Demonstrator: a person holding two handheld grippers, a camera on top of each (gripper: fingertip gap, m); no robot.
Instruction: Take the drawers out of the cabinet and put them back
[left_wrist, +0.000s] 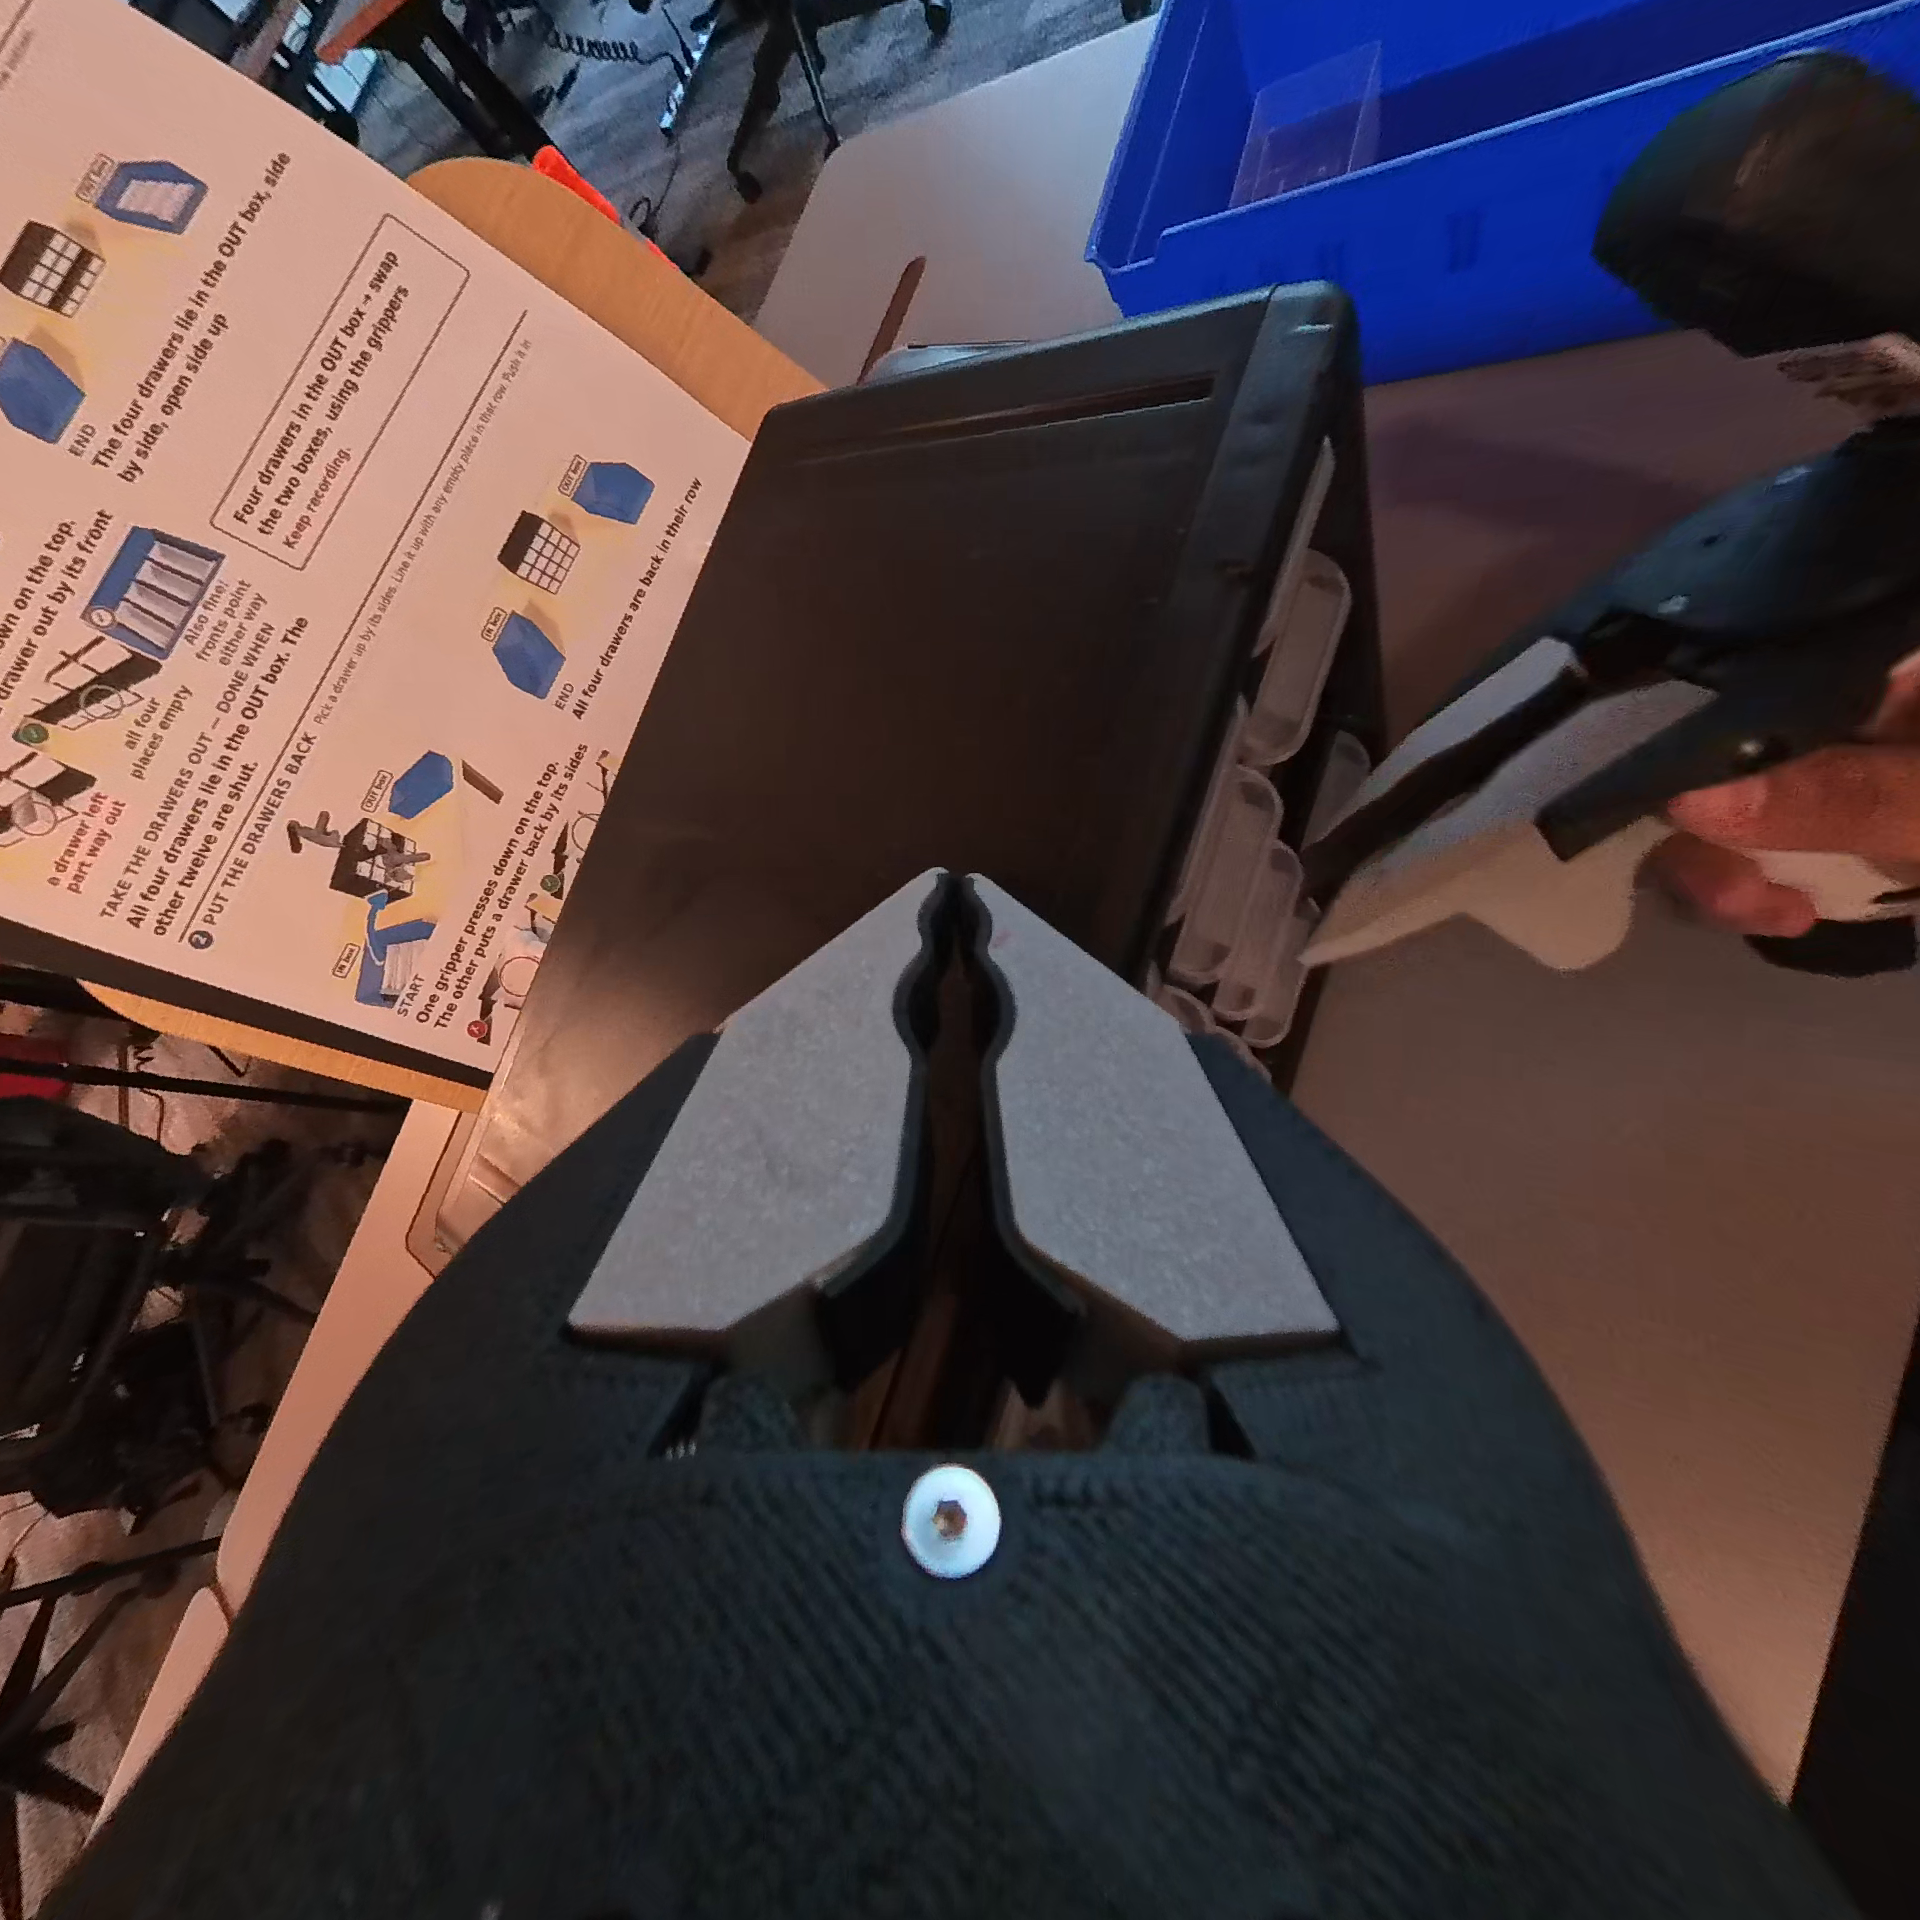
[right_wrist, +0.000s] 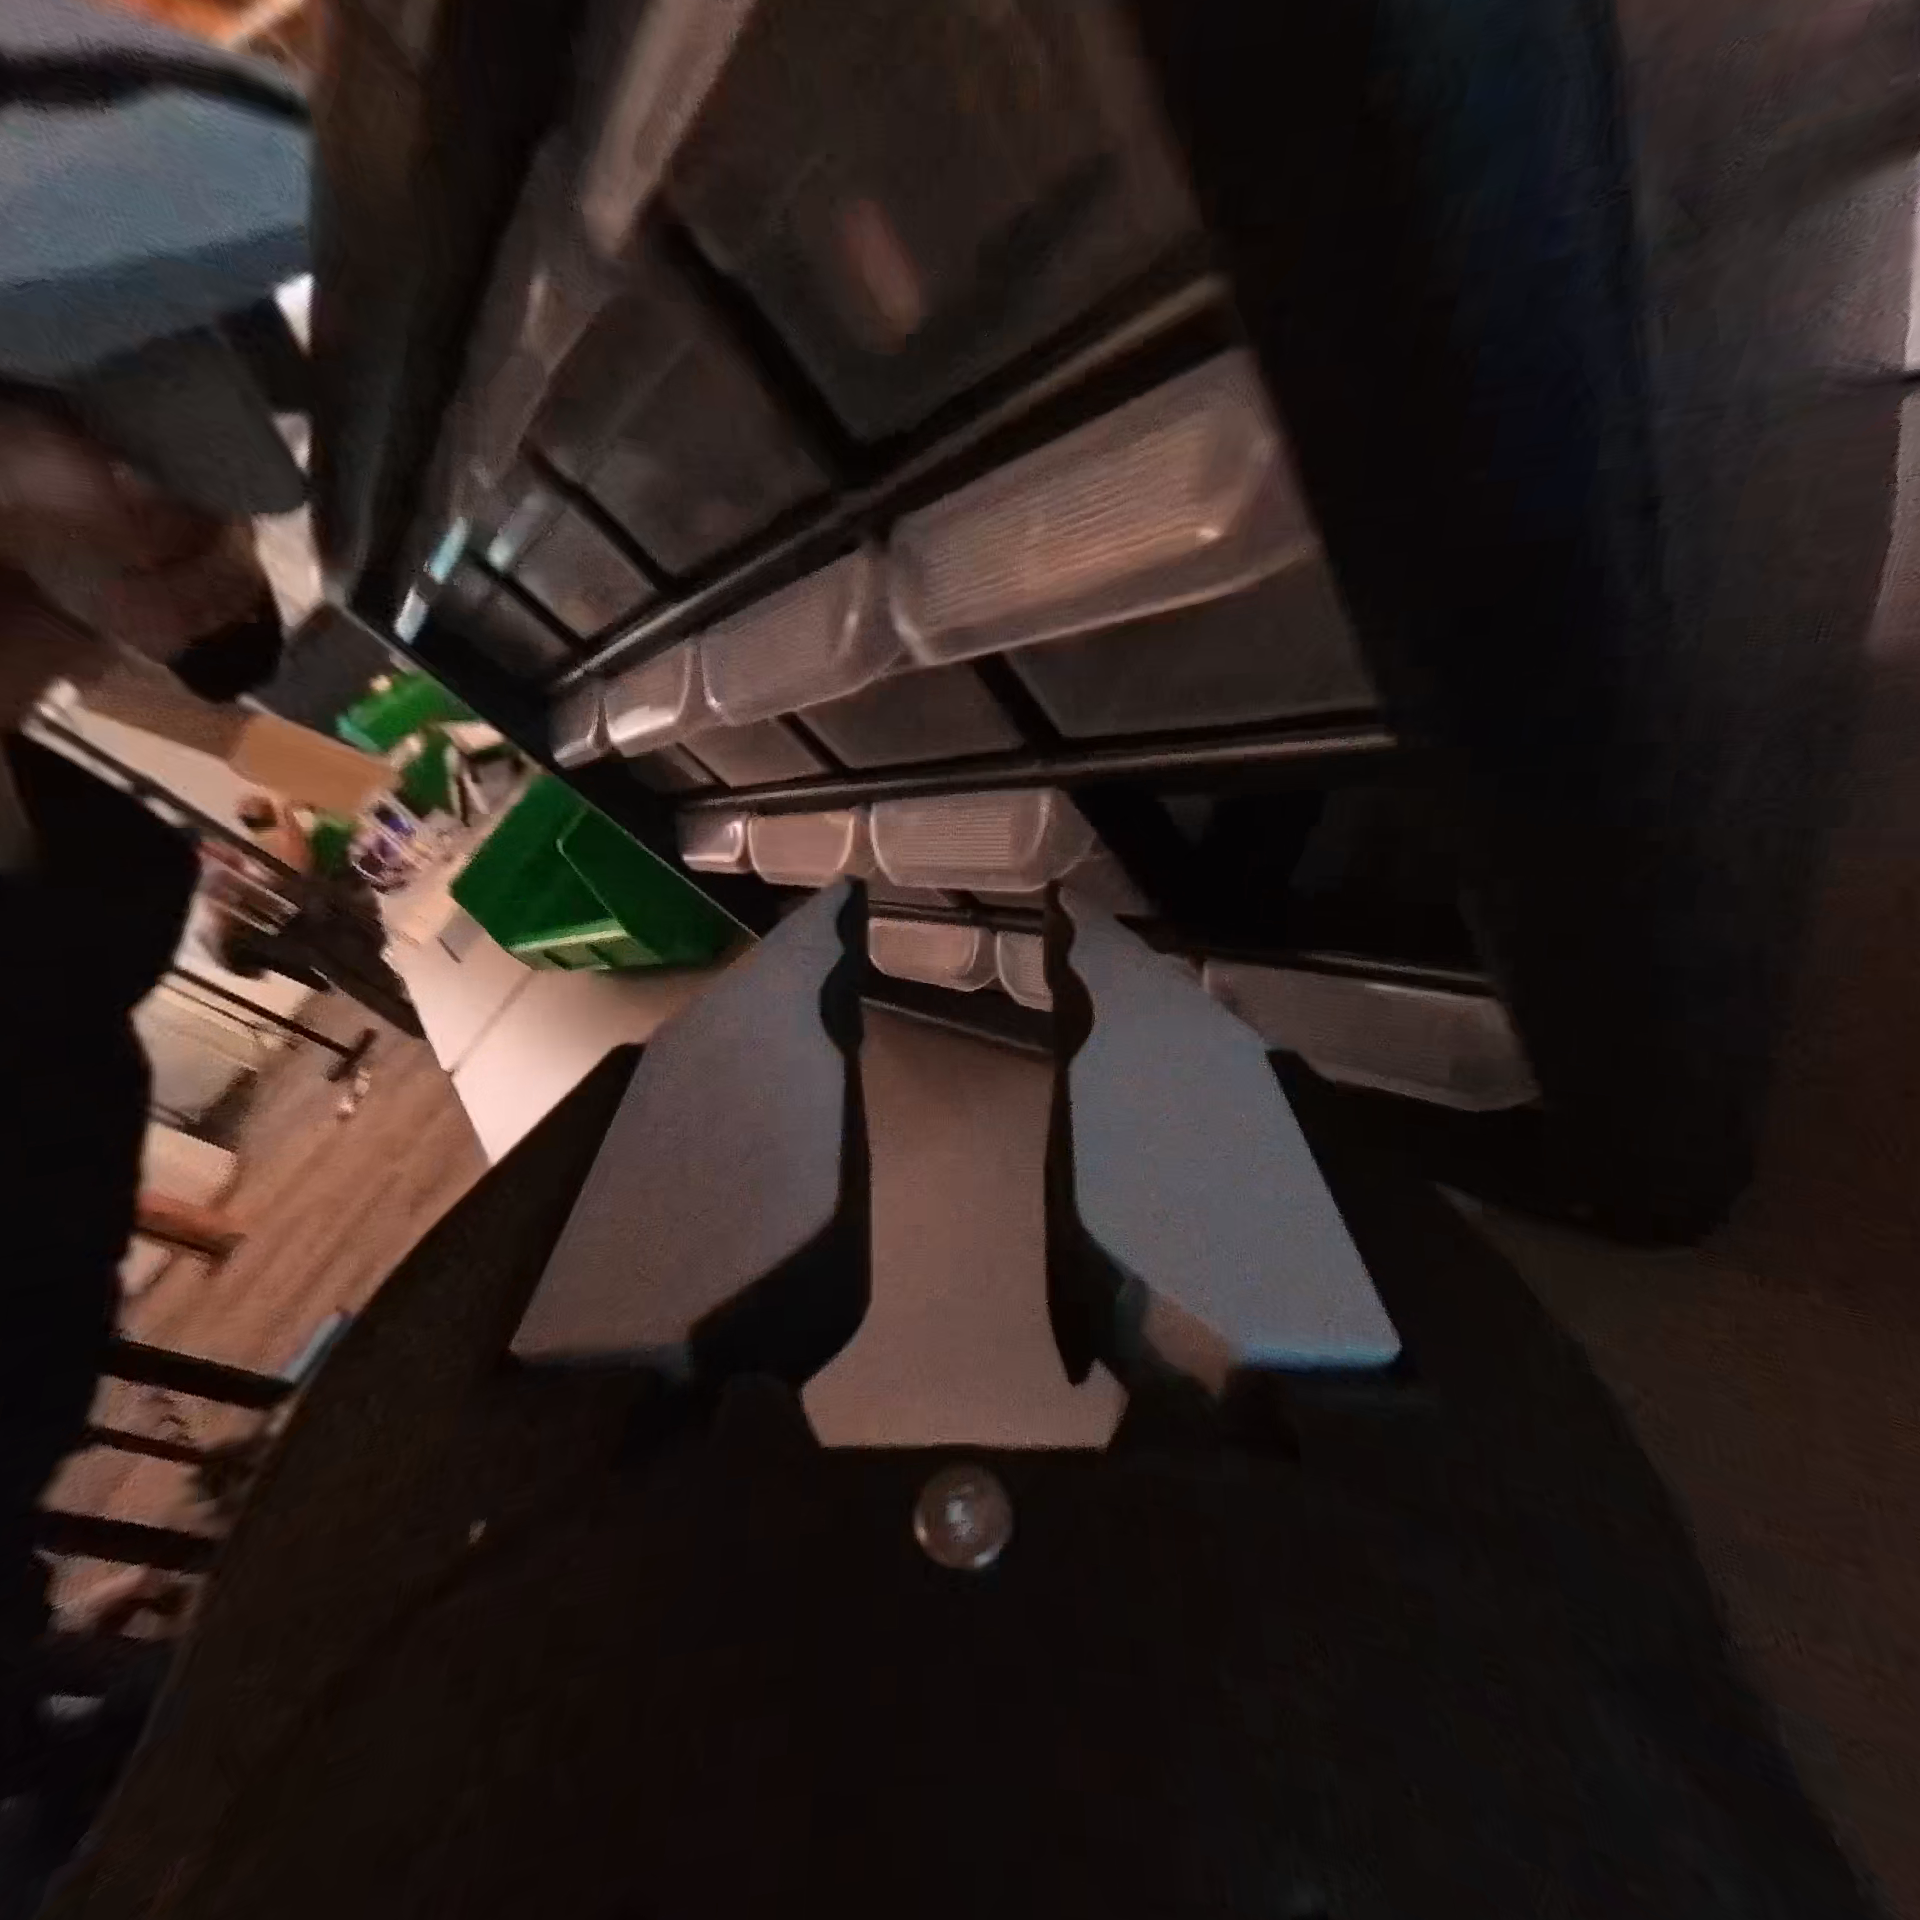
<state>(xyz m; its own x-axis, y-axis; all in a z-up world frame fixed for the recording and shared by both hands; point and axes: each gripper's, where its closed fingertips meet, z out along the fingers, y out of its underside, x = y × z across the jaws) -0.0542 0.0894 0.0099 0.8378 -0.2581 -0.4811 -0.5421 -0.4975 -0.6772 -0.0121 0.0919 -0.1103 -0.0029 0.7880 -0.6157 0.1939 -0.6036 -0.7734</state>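
A black cabinet (left_wrist: 987, 644) stands on the table, with rows of small translucent drawers (left_wrist: 1283, 644) in its front. My left gripper (left_wrist: 951, 883) is shut and empty, over the cabinet's top near its near edge. My right gripper (left_wrist: 1311, 909) is open at the drawer fronts, low on the cabinet. In the right wrist view the right gripper (right_wrist: 954, 902) is open, and the tips frame a drawer front (right_wrist: 925, 951) in a low row. Whether the tips touch it I cannot tell. More drawers (right_wrist: 1081, 540) fill the rows of the cabinet (right_wrist: 1507, 623) above. The view is blurred.
A blue bin (left_wrist: 1455, 208) stands behind the cabinet at the back right. A printed instruction sheet (left_wrist: 312, 520) lies to the left. The grey table (left_wrist: 1507, 1247) runs to the right. A hand (left_wrist: 1787, 831) holds the right gripper. A green bin (right_wrist: 561, 883) stands far off.
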